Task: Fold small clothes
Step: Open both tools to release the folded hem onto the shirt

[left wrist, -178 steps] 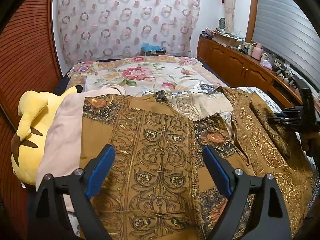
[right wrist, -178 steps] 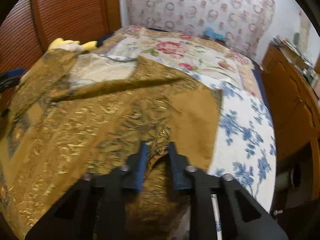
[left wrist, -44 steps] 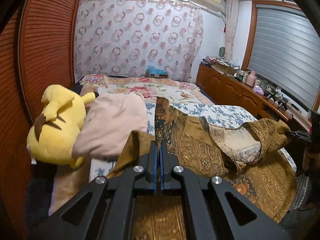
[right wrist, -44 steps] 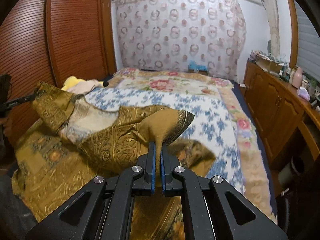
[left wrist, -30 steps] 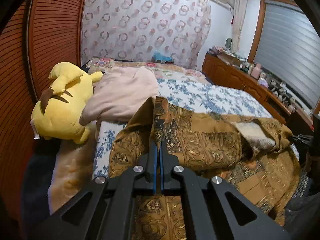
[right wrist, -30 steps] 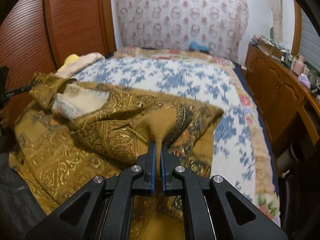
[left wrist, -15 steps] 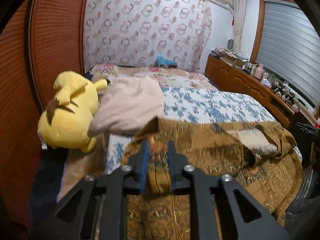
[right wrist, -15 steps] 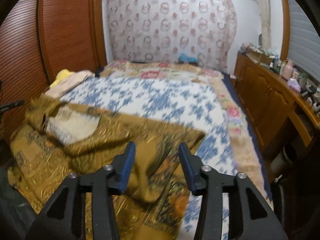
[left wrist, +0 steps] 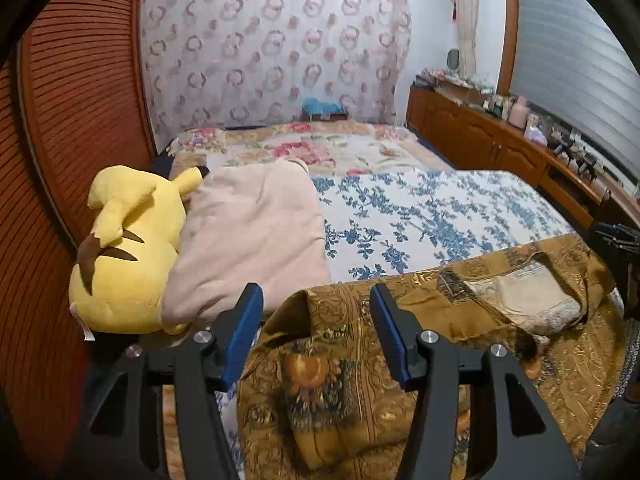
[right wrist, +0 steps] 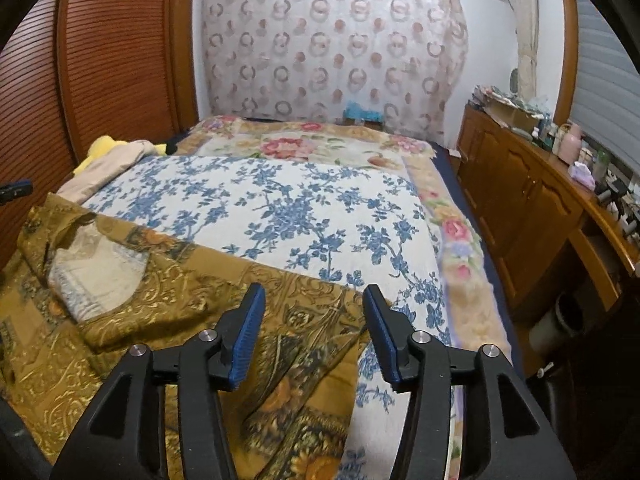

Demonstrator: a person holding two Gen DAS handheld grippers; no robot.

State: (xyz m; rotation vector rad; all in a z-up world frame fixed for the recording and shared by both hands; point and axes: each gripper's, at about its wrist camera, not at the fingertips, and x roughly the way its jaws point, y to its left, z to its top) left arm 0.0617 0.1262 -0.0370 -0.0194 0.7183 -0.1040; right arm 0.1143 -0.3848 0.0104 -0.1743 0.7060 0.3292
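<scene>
Two tongs, both spread wide, nothing between the blue pads of either. Left tongs [left wrist: 316, 332] hang over the near left corner of the brown gold-patterned garment [left wrist: 440, 320]; right tongs [right wrist: 312, 330] hang over its near right part [right wrist: 200, 304].

Garment lies on the bed [right wrist: 304, 216], across the near edge of the blue-flowered white cover. Doubled over on itself: an upper layer lies back across a lower one, and a pale lining patch [right wrist: 96, 276] shows on the folded part, toward the left tongs' side. In the left wrist view the same pale patch [left wrist: 532, 292] sits toward the far right end. Cloth rumpled at the near left corner, a raised ridge between the left pads. Right corner lies flat, edge running diagonally across the cover.

Yellow plush toy [left wrist: 124, 248] at the left side of the bed, against a pink folded cloth [left wrist: 252, 236], which lies just beside the garment's left corner. Floral quilt [right wrist: 312, 144] beyond the blue cover. Wooden cabinet [right wrist: 532, 200] along the right wall, small items on top.
</scene>
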